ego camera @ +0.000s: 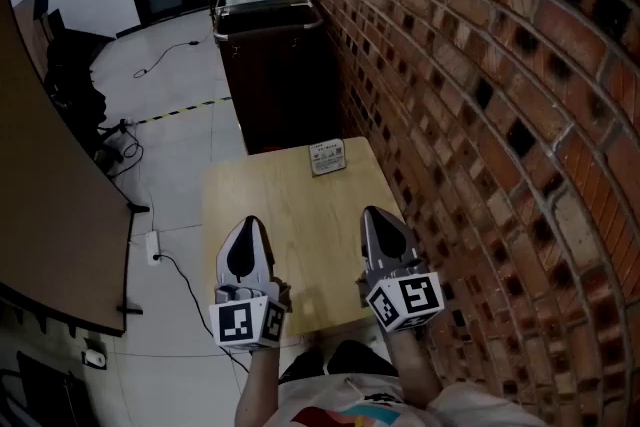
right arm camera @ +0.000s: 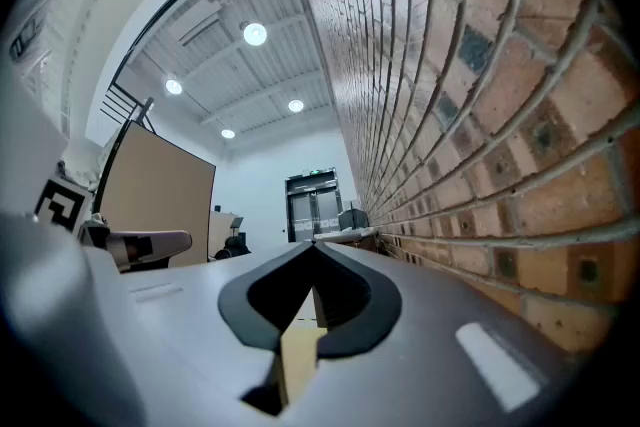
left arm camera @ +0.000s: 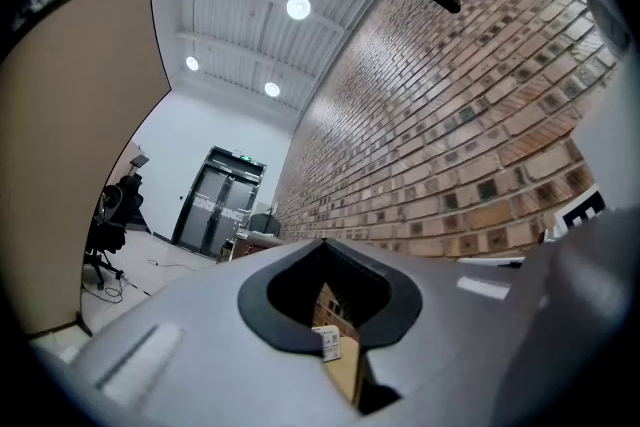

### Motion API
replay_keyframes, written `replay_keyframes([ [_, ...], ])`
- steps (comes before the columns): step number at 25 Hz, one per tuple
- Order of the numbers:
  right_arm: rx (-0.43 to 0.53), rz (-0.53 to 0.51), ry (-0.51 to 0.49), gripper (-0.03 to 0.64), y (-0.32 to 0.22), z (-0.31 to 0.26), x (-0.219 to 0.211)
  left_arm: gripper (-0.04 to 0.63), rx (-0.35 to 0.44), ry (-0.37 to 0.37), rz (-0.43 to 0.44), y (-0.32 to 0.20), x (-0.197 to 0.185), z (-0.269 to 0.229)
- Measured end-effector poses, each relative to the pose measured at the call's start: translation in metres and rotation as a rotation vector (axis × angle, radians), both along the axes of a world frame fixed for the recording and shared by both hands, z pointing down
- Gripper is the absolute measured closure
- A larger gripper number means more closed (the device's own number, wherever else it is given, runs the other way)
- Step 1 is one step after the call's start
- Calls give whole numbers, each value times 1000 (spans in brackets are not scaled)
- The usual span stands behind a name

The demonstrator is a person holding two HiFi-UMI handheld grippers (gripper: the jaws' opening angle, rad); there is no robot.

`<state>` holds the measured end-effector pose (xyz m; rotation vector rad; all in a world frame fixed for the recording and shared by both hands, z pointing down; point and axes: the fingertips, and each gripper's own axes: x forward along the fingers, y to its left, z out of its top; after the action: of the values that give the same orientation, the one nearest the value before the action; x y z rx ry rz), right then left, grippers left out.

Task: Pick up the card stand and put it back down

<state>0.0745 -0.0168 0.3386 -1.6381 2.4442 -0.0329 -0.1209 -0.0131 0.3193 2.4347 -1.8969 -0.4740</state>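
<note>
The card stand, a small white printed card in a holder, stands at the far edge of the small wooden table. Both grippers hover over the near half of the table, well short of the stand. My left gripper is at the near left with its jaws shut and nothing in them. My right gripper is at the near right, close to the brick wall, also shut and empty. In the left gripper view the card stand shows through the hole behind the shut tips. The right gripper view shows only table wood behind its shut tips.
A brick wall runs along the table's right side. A dark cabinet stands just beyond the table. A brown partition is at the left, with cables and a power strip on the floor and office chairs farther back.
</note>
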Motion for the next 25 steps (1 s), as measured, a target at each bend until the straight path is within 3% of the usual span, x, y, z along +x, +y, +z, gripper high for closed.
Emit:
replay_keyframes([
  [6,-50,-10,-12,603,-86,17,-7,591,-33,15,-84,-73,-35,11],
  [13,-84,-91,90,599,-163,50,-21,591,-79,3,-136,-102,-45,28],
  [14,-100,-110,105,442,-186,61,-25,591,-89,0,-141,-105,-46,31],
  [15,-130,-123,114,214,-214,74,-30,589,-102,-5,-146,-108,-48,35],
  [16,-174,-125,125,91,-242,90,-33,589,-118,-12,-151,-110,-50,40],
  [18,-281,-98,189,41,-296,129,-35,589,-151,-19,-159,-114,-55,49],
  [21,-466,-51,292,40,-346,201,-24,590,-203,0,-196,-113,-66,66],
  [25,-586,6,269,40,-370,255,-27,589,-236,-11,-273,-116,-99,83],
])
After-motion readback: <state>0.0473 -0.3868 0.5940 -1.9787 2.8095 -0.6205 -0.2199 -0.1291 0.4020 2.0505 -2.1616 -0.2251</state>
